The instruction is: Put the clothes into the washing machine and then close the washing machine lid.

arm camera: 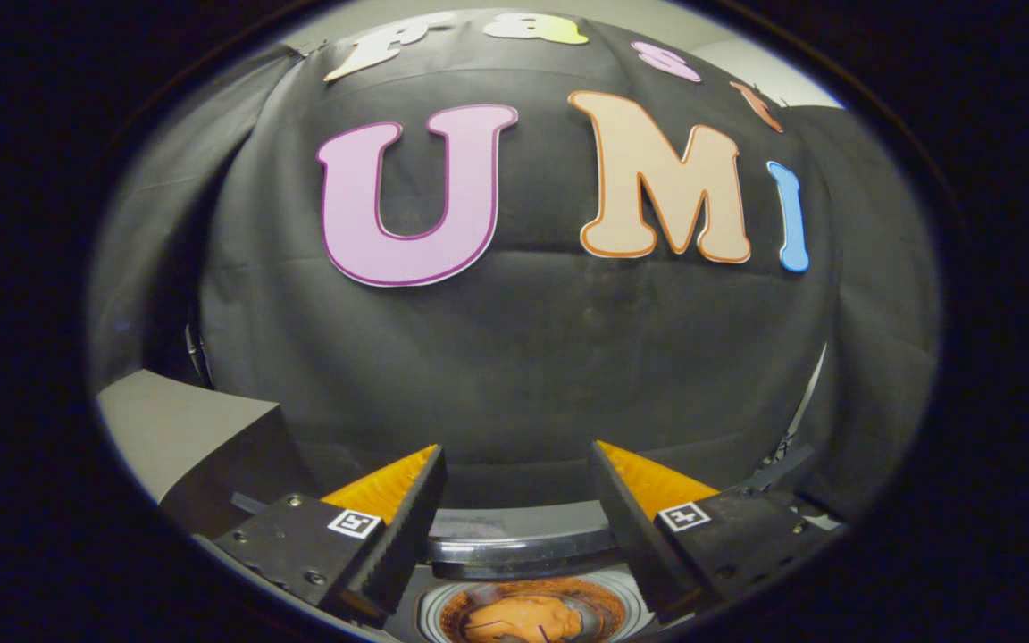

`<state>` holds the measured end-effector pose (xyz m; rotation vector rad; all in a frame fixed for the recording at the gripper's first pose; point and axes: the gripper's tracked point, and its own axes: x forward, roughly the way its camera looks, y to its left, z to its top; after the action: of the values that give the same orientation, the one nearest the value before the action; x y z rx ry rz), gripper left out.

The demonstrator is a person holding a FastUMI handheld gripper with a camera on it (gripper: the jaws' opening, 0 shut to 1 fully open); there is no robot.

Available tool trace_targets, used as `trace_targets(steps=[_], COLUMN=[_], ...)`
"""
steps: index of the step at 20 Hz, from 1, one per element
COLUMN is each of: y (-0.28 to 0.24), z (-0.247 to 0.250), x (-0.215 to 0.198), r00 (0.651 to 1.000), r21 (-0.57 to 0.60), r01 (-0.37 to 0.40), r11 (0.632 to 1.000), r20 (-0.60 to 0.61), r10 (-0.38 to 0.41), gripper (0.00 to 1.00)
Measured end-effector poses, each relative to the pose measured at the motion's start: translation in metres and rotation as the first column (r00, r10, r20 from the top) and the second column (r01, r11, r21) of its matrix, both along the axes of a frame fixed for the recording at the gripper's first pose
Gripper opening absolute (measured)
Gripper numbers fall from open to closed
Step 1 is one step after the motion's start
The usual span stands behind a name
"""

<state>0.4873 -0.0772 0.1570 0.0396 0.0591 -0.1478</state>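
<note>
My gripper (514, 469) hangs above the washer (523, 545), fingers spread apart and empty. Orange clothes (528, 618) lie inside the washer's drum.

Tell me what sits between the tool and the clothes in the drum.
Nothing visible. The tool is open, empty, above the washer rim; the orange clothes lie in the open drum below, between the fingers.

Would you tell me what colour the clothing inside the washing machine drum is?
Orange, seen in the gripper view: the clothing lies in the drum below the open gripper.
</note>
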Motion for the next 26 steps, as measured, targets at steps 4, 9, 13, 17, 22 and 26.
trace_targets(steps=[4,9,13,17,22,26], y=[-0.006,-0.001,0.023,0.053,0.065,0.063], z=[-0.013,-0.047,-0.076,-0.084,-0.093,-0.089], x=[-0.005,-0.028,-0.037,-0.063,-0.097,-0.131], r00=[0.998,0.978,0.973,0.976,0.977,0.983], r21=[-0.005,-0.051,-0.053,-0.062,-0.081,-0.094], r01=[0.006,-0.027,-0.044,-0.055,-0.013,0.034], r11=[1.000,0.998,0.998,0.997,0.997,0.995], r20=[-0.065,-0.209,-0.229,-0.213,-0.215,-0.175], r10=[-0.006,0.015,0.031,0.040,-0.005,-0.050], gripper=[0.97,0.97,0.97,0.97,0.98,0.98])
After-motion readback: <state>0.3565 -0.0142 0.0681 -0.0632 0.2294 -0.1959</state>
